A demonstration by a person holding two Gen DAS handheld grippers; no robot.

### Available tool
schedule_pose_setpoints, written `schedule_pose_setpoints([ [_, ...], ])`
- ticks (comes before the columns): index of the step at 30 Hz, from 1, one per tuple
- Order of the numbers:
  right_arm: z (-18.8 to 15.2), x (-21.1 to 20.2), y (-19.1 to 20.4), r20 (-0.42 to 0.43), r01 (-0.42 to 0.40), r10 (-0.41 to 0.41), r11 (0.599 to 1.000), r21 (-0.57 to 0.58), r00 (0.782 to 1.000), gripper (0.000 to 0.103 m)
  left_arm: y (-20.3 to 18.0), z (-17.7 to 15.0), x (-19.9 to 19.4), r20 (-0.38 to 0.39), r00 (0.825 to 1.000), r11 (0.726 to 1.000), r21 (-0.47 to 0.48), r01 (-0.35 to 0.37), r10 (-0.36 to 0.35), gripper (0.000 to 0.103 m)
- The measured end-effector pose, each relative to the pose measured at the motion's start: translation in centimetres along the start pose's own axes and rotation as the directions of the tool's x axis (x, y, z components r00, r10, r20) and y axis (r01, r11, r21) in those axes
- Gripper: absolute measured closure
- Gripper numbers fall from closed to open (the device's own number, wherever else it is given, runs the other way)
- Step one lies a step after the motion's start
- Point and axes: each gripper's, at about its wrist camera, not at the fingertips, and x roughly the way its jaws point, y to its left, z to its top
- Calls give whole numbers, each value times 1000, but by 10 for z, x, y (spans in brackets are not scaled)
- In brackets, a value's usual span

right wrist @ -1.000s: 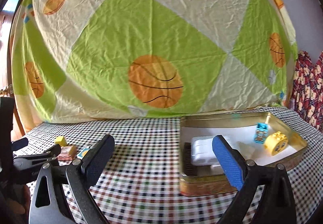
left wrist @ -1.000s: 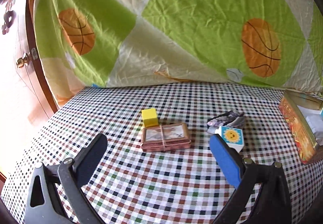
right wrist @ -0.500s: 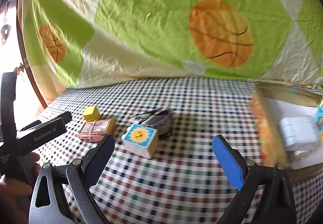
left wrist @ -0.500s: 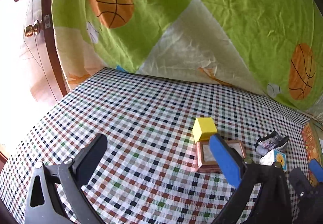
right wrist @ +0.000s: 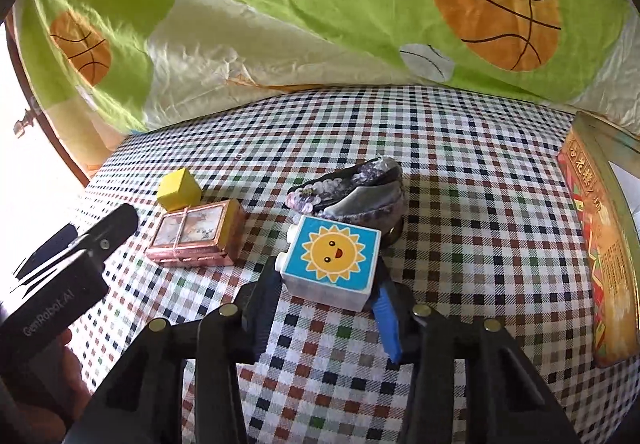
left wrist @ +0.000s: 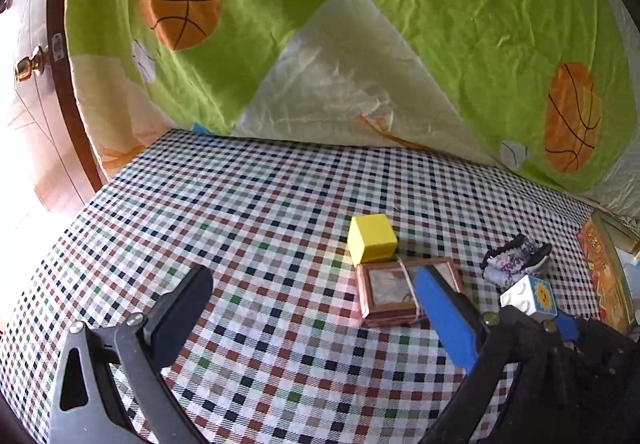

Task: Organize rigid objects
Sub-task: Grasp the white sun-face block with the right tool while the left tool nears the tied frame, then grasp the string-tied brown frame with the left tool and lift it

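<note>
A white toy block with a blue sun face [right wrist: 330, 259] sits on the checked tablecloth, and my right gripper [right wrist: 326, 286] is shut on it. The block also shows in the left wrist view [left wrist: 530, 294]. Behind it lies a dark sequinned pouch [right wrist: 352, 187]. To the left lie a pink card box bound with a rubber band [right wrist: 196, 234] and a yellow cube [right wrist: 179, 188]. My left gripper [left wrist: 316, 320] is open and empty, low over the cloth; the card box [left wrist: 404, 292] and yellow cube [left wrist: 372, 240] lie by its right finger.
An open gold tin [right wrist: 600, 244] with printed sides stands at the right edge of the table. A green and cream basketball sheet [right wrist: 320, 3] hangs behind the table. A wooden door with a brass knob [left wrist: 30, 65] is at the far left.
My right gripper swung left from the tin, moved in on the sun block and closed on it. My left gripper turned left, then eased back toward the card box, still open.
</note>
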Motion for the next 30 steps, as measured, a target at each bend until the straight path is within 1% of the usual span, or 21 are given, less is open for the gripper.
schedule_pose_setpoints([
  [3, -8, -18, -2, 37, 21, -19, 998, -55, 999, 57, -11, -3, 1, -16, 998, 997, 43, 59, -59, 1],
  [5, -14, -35, -5, 84, 56, -46, 992, -117, 995, 57, -19, -5, 1, -28, 994, 992, 66, 111, -110, 1],
  [7, -20, -50, -11, 127, 89, -69, 983, -163, 990, 57, -30, -8, 0, -35, 990, 985, 98, 142, -139, 1],
  [8, -23, -58, -16, 145, 106, -80, 978, -180, 986, 57, -35, -9, 1, -39, 990, 983, 120, 139, -135, 1],
  [10, -21, -66, -30, 167, 117, -88, 978, -173, 982, 57, -44, -9, 4, -55, 991, 980, 150, 131, -124, 1],
  [12, -19, -72, -42, 183, 116, -90, 984, -135, 979, 57, -47, -8, 11, -80, 988, 980, 137, 142, -131, 1],
  [14, -16, -71, -48, 172, 101, -81, 989, -109, 982, 57, -49, -6, 22, -117, 984, 983, 105, 150, -138, 2],
  [16, -13, -68, -51, 154, 84, -67, 991, -103, 986, 57, -54, -6, 32, -150, 981, 985, 101, 137, -122, 11],
  [19, -14, -69, -53, 152, 69, -55, 994, -89, 987, 57, -64, -4, 45, -190, 979, 988, 124, 94, -69, 17],
  [20, -14, -69, -53, 151, 66, -53, 994, -86, 987, 57, -66, -3, 49, -203, 977, 989, 119, 89, -64, 18],
  [21, -14, -69, -53, 151, 63, -50, 994, -85, 987, 57, -67, -1, 54, -204, 976, 990, 102, 95, -73, 18],
  [24, -14, -69, -52, 155, 63, -49, 994, -91, 987, 57, -68, 0, 57, -203, 977, 992, 98, 83, -61, 18],
  [26, -14, -68, -51, 155, 60, -45, 994, -92, 987, 57, -66, 0, 58, -196, 979, 993, 88, 83, -65, 25],
  [30, -14, -68, -53, 155, 47, -35, 996, -77, 987, 57, -55, -2, 49, -187, 979, 994, 55, 98, -86, 25],
])
